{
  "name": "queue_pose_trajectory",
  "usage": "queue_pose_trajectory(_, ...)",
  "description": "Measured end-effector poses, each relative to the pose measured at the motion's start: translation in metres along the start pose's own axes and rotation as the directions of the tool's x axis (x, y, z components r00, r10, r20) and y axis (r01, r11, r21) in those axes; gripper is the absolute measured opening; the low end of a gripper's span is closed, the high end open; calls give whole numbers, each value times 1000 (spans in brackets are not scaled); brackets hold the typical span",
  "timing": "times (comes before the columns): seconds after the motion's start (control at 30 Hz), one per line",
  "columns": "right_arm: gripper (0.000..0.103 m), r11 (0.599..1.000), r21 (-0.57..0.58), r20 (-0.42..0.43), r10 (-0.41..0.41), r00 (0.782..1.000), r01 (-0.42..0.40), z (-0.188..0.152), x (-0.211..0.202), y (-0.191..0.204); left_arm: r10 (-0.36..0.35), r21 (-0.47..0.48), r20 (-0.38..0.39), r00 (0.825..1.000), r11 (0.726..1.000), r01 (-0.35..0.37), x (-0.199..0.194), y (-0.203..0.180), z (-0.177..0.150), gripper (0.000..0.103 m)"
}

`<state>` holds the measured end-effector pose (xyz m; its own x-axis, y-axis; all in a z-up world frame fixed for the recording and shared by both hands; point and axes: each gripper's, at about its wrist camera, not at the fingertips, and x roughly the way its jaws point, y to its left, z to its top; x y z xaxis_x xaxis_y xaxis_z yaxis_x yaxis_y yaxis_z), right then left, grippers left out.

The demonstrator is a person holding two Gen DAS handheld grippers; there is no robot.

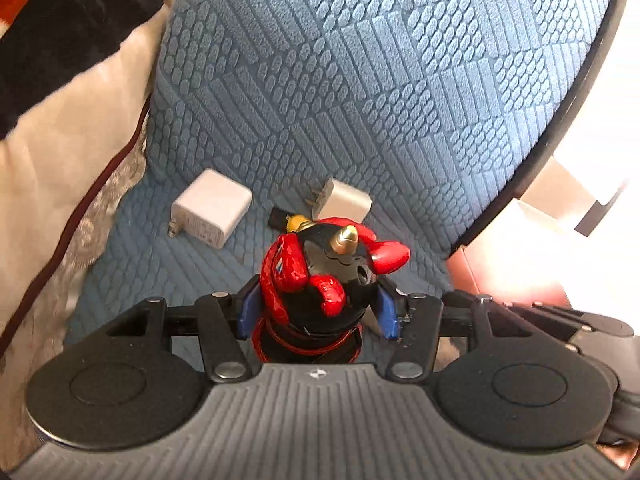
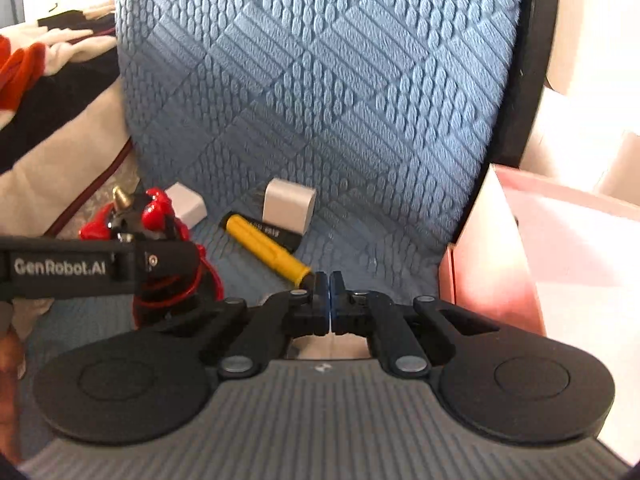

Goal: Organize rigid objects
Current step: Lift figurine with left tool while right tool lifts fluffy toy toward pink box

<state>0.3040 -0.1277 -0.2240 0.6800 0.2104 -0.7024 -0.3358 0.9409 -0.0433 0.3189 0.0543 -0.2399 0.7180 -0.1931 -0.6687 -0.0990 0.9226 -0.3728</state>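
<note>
Blue quilted fabric (image 1: 360,80) with a raised diamond pattern, edged by a dark rim, fills the background; cream, black and red cloth (image 1: 60,100) is bunched along its left side. Your left hand-held gripper (image 1: 318,312) is clamped on a red-and-black toy figure (image 1: 316,276) with a gold cone on top, its blue pads pressing both sides of the body above the fabric. From the right wrist view the same arm crosses the left edge, its side reading "GenRobot.AI" in pale letters. Your right hand-held gripper (image 2: 329,296) has its jaws together, blue pads meeting with nothing between them; the tip of a yellow-and-black pen-shaped object (image 2: 264,246) lies just beside its left finger. Pale lettering runs along a black piece beside that object, too blurred to read. Two white plug adapters rest on the fabric: a larger white charger (image 1: 210,212) to the left, prongs toward you, and a smaller grey-white charger (image 1: 344,202) nearby. A pink box (image 2: 496,240) stands at the right.
</note>
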Motion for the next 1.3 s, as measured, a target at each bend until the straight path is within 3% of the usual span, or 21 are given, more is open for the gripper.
queue_pose_trajectory(0.37,4,1000,4,-30,7,1000,-6,-18,-8,-14,47,40,-31,998,998,-45,-17,0,-24,62)
queue_pose_trajectory(0.73,9,999,39,-4,22,1000,-22,-18,-22,-11,74,68,-7,997,995,-73,-28,-8,-30,62)
queue_pose_trajectory(0.8,38,999,49,-15,16,1000,-15,-20,-20,-10,82,60,-7,997,995,-81,-29,-7,-31,62)
queue_pose_trajectory(0.87,57,998,64,-22,10,1000,-8,-21,-18,-11,92,56,-7,996,994,-91,-30,-6,-32,62)
queue_pose_trajectory(0.93,64,998,67,-33,2,999,0,-22,-15,-11,98,50,-8,995,994,-98,-30,-4,-33,62)
queue_pose_trajectory(1.23,64,1000,24,-30,-12,999,13,-27,-1,-1,94,27,-12,995,995,-94,-28,0,-33,62)
queue_pose_trajectory(1.3,54,1000,10,-33,-25,999,25,-26,4,1,94,25,-15,995,995,-93,-27,1,-33,62)
